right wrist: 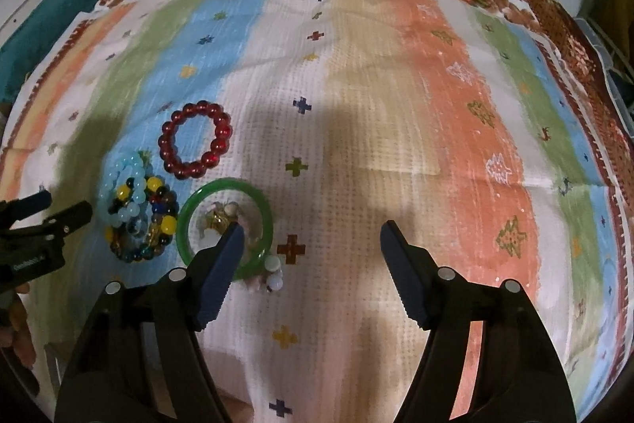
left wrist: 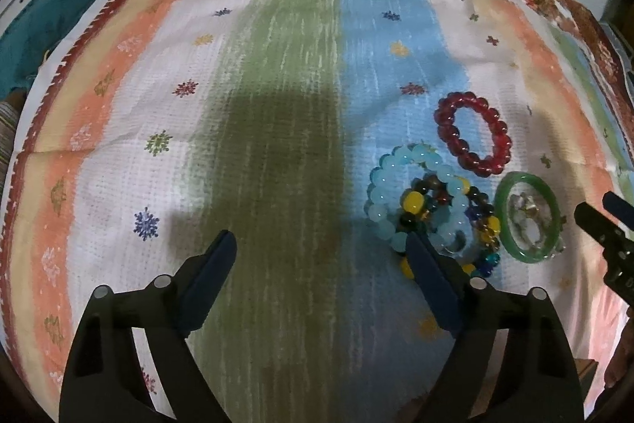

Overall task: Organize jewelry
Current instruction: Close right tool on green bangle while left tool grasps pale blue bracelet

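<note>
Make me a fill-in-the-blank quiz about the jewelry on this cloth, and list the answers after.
1. The bracelet lying apart from the pile is ____.
2. The green bangle encircles a small gold and ____ trinket.
3. The multicolor bracelet overlaps the pale ____ bracelet.
4. Both grippers' jaws, left and right, are ____.

Answers: red; white; blue; open

Two downward wrist views, shared bracelets (left wrist: 471, 135).

The right gripper (right wrist: 311, 236) hangs wide apart over the striped cloth (right wrist: 356, 106), empty. Its left finger overlaps the green bangle (right wrist: 263, 221); the red bead bracelet (right wrist: 195, 144) lies beyond, the mixed bead pile (right wrist: 138, 213) beside it
</note>
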A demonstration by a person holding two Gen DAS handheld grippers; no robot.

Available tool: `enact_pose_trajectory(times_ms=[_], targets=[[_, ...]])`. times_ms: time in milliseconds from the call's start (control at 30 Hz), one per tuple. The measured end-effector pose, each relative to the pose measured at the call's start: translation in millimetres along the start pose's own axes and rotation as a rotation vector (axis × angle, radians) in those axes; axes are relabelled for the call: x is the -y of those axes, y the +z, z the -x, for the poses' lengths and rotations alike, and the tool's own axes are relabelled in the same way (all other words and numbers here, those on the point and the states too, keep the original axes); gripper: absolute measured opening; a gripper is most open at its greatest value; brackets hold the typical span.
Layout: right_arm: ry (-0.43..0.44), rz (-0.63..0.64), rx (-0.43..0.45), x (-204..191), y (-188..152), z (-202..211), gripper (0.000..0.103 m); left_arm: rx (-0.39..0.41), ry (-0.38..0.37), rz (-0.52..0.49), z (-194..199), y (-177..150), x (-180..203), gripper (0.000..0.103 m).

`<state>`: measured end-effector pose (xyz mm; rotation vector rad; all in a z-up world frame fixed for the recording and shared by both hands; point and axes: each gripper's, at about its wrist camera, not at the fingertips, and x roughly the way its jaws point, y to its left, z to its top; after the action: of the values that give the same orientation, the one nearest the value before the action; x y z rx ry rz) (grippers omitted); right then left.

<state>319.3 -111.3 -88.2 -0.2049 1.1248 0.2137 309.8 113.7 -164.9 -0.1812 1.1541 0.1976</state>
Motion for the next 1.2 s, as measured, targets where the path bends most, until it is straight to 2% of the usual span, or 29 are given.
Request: enact_pose_trajectory(times_ms=[233,333,600,767,867,900,933,1000,1033,1100,1200], targets=[[0.004,-0.001,-0.011,-2,7,-11,0.071,0.007,-0.018,-0.004,-10,9,0,0.080],[0.006,0.005,-0.027,-4,9,-20,0.066,-0.001,-0.019,-0.011,-17,11,1,0.077],[0.007,0.014,-0.050,-9,10,-34,0.055,0.010,-0.005,-0.051,-26,10,3,0.077],[0.009,0.038,-0.054,-13,7,-38,0.044,0.017,0.009,-0.092,-26,8,8,0.064],[-0.004,0.055,-0.057,-14,5,-39,0.027,0.012,0.004,-0.104,-27,8,9,0.058],[-0.006,0.057,-0.057,-13,5,-39,0.020,0.012,0.005,-0.108,-27,8,9,0.053],[-0.007,0.056,-0.057,-12,4,-40,0.017,0.014,0.008,-0.115,-27,7,9,0.047],[0.000,0.055,-0.056,-10,4,-40,0.013,0.018,0.011,-0.137,-26,6,10,0.037],[0.004,0.057,-0.055,-9,4,-40,0.010,0.018,0.012,-0.146,-26,5,11,0.026],[0.008,0.063,-0.050,-9,3,-39,0.009,0.013,0.019,-0.153,-25,5,12,0.012],[0.005,0.075,-0.038,-11,3,-35,0.009,0.012,0.023,-0.155,-23,5,12,0.011]])
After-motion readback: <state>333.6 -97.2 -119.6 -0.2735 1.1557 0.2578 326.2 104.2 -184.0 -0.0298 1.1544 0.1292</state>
